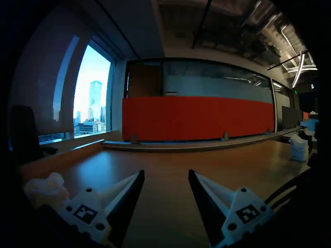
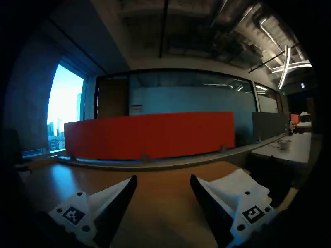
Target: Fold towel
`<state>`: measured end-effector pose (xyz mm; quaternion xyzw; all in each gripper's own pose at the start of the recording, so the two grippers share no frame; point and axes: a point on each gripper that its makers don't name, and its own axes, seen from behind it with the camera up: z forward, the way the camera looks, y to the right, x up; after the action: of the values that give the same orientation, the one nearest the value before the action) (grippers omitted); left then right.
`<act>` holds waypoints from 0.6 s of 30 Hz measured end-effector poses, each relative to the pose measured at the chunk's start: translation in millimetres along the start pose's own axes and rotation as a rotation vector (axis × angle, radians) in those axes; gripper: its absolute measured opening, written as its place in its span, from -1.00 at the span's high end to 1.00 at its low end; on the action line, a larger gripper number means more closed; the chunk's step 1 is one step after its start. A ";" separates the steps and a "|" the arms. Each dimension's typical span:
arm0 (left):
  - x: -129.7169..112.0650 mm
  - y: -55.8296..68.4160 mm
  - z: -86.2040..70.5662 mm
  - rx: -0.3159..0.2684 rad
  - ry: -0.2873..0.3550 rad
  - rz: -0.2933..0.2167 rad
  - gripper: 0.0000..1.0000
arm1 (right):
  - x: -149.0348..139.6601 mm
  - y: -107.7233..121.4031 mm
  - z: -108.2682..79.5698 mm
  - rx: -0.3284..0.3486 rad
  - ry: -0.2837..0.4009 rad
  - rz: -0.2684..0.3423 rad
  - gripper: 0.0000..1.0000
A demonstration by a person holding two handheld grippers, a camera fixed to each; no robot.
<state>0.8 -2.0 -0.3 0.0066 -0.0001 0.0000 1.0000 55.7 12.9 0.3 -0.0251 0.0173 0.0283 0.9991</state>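
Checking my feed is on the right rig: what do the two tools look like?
The left tool and right tool match: two white wedge fingers tapering to points, black inner faces, a square black-and-white marker and screw holes on each base. Dark cables trail beside the left one.

The desk (image 1: 165, 211) under and ahead of the jaws is smooth brown wood with a soft sheen, catching pale window light to their left. The left gripper (image 1: 165, 173) has matt white plastic fingers (image 1: 103, 198) with dark, dull inner faces, and the right gripper (image 2: 163, 178) looks the same. Just left of the left jaws lies a crumpled white towel (image 1: 44, 189), soft-looking and matt. Beyond the jaws stands a red divider panel (image 1: 194, 118), flat and matt, with a glossy glass wall (image 1: 207, 78) above it.
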 end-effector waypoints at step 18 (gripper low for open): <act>-0.5 -0.4 -0.1 0.000 0.000 0.000 -0.55 | -40.5 -2.5 -1.8 0.024 -0.021 -0.038 -0.99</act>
<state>0.3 -2.4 -0.4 0.0066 0.0001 -0.0001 1.0000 15.4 8.0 0.1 -0.0132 0.0068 0.0096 0.9998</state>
